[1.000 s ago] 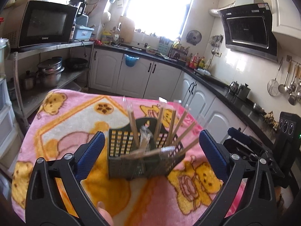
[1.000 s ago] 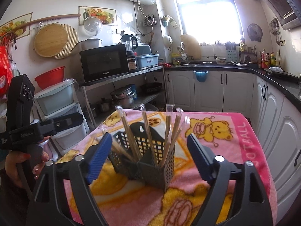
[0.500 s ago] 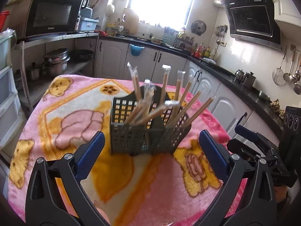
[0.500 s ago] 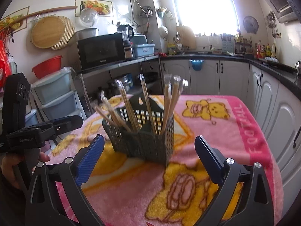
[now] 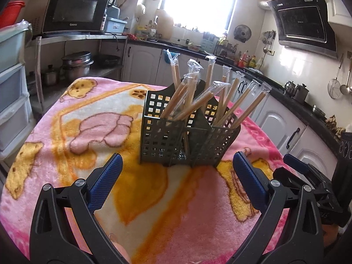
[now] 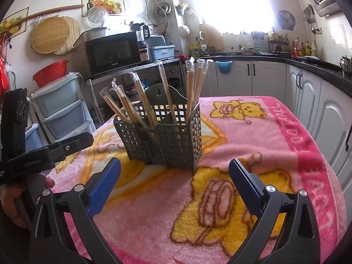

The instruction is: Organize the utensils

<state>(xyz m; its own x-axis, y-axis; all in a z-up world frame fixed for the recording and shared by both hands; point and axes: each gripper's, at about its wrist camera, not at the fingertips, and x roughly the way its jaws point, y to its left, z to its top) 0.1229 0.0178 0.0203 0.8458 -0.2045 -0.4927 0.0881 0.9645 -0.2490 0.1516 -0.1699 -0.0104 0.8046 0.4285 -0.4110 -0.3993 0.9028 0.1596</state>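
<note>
A dark grey slotted utensil holder [image 5: 160, 136] stands upright on the pink bear blanket [image 5: 66, 132]. Several wooden chopsticks in clear wrappers [image 5: 233, 107] lean in its compartments. My left gripper [image 5: 176, 159] is open just short of the holder, low over the blanket, nothing between its blue pads. In the right wrist view the same holder [image 6: 176, 140] and chopsticks [image 6: 191, 88] sit ahead of my right gripper [image 6: 175, 163], whose jaws stand wide open and empty. Each view shows the other gripper off to the side: the right gripper [image 5: 308, 176] and the left gripper [image 6: 55, 149].
The blanket [image 6: 264, 143] covers a table whose edges fall away on all sides. Stacked plastic drawers [image 6: 61, 110] and a metal shelf with a microwave [image 6: 112, 52] stand to the left. White cabinets [image 6: 308, 92] and a dark counter run along the back and right. A hand [image 6: 13, 200] grips the left tool.
Both grippers have sunk toward the blanket, so the holder now rises higher and larger in each view. The right gripper's jaws have spread a little wider.
</note>
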